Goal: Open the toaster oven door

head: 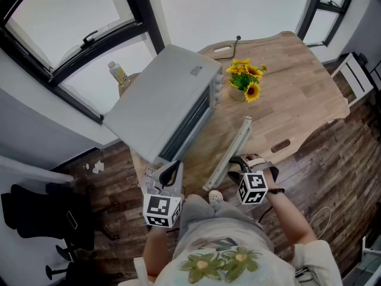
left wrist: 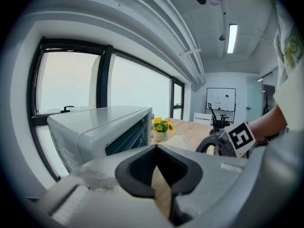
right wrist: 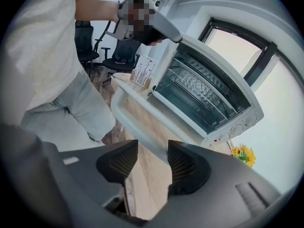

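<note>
left gripper [head: 171, 173], one of two, was held low and pointed at the near corner of the single toaster oven [head: 161, 97], its jaws drawn together on nothing. the oven stood on the wooden table [head: 292, 94], its one door [head: 233, 145] lying fully down and flat. i had the right gripper [head: 236, 167], forearm reaching in from the lower right, clamped on the door handle [right wrist: 130, 122]. one pot of sunflowers [head: 245, 79] stood beside the oven.
</note>
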### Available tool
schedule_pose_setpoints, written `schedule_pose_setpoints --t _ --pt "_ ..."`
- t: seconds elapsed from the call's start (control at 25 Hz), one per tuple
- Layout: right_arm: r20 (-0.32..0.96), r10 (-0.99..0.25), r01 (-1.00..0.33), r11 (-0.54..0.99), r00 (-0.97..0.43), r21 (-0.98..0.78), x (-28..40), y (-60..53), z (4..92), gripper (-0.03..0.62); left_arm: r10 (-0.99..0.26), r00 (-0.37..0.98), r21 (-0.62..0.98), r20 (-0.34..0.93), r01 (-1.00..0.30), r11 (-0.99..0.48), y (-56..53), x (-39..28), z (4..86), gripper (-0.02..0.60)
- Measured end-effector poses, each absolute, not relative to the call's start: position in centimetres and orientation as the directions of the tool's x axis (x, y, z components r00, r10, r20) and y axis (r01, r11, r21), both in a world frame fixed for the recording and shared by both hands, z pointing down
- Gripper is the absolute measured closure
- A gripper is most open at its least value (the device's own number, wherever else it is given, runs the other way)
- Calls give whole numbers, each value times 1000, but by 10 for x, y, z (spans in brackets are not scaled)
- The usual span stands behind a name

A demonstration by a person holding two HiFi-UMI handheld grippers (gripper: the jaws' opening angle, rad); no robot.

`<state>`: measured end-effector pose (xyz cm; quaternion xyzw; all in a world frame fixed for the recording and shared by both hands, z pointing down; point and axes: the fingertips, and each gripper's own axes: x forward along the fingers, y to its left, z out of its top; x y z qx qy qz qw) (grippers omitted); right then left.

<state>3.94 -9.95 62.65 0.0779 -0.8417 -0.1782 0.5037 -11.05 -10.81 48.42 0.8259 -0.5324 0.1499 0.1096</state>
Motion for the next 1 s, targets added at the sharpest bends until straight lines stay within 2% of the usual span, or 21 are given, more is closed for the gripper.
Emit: schedule_pose_setpoints --t 1.0 --pt "759 -365 -6 903 -539 430 47 -96 651 393 -830 401 19 389 -904 -428 -110 -99 491 577"
